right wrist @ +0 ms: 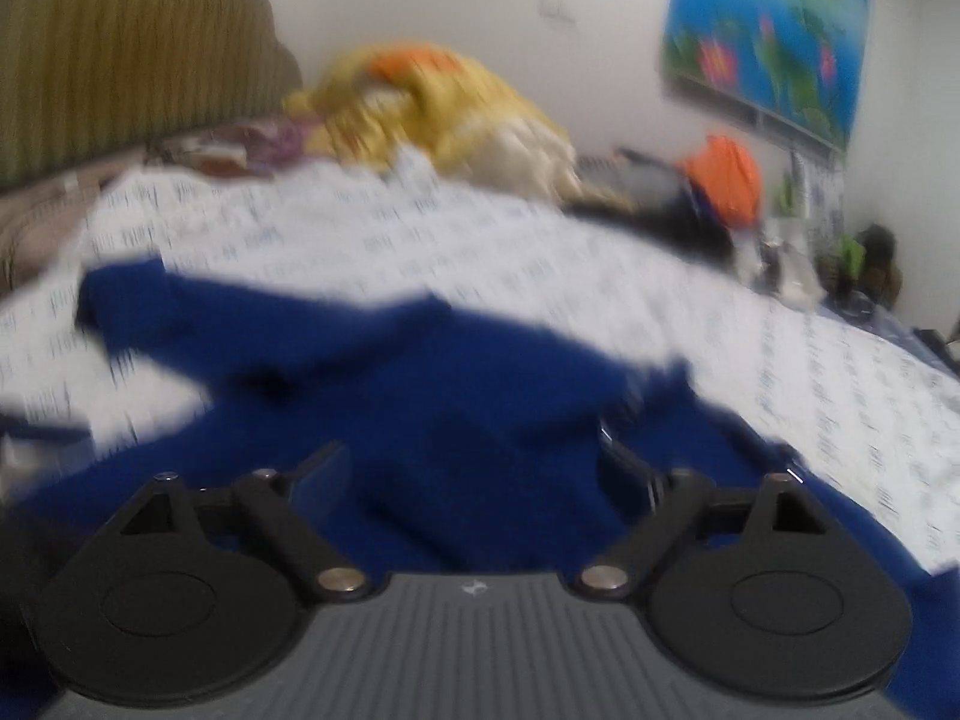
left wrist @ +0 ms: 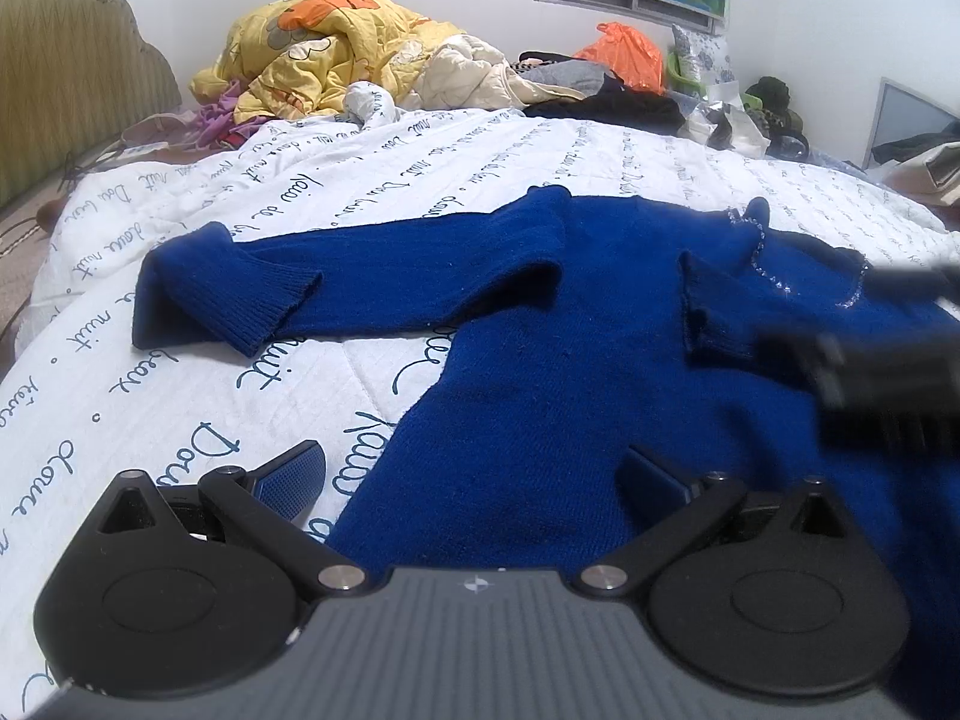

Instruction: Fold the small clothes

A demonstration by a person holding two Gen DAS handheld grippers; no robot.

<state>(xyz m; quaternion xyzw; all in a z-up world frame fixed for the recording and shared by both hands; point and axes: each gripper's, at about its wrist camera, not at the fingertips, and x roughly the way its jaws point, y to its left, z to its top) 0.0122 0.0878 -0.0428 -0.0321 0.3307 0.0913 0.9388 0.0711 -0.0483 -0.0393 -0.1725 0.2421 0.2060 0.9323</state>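
- We see both pairs of jaws standing wide apart with nothing between the pads: the left gripper [left wrist: 474,474] hovers low over the hem side of the blue sweater [left wrist: 570,324], and the right gripper [right wrist: 474,474] hangs over the knit too, its view badly blurred.
- The sweater lies spread on the white quilt [left wrist: 180,384] printed with script, one sleeve [left wrist: 240,288] stretched out to the left, the other sleeve's cuff [left wrist: 714,312] folded in over the chest near the beaded neckline [left wrist: 762,252].
- We judge the knit soft, limp and light, stretchy rather than slippery; it will sag from any pinch.
- Ribbed cuffs and the hem edge look the firmest places to grip.
- Both grippers point forward and downward at the bed.
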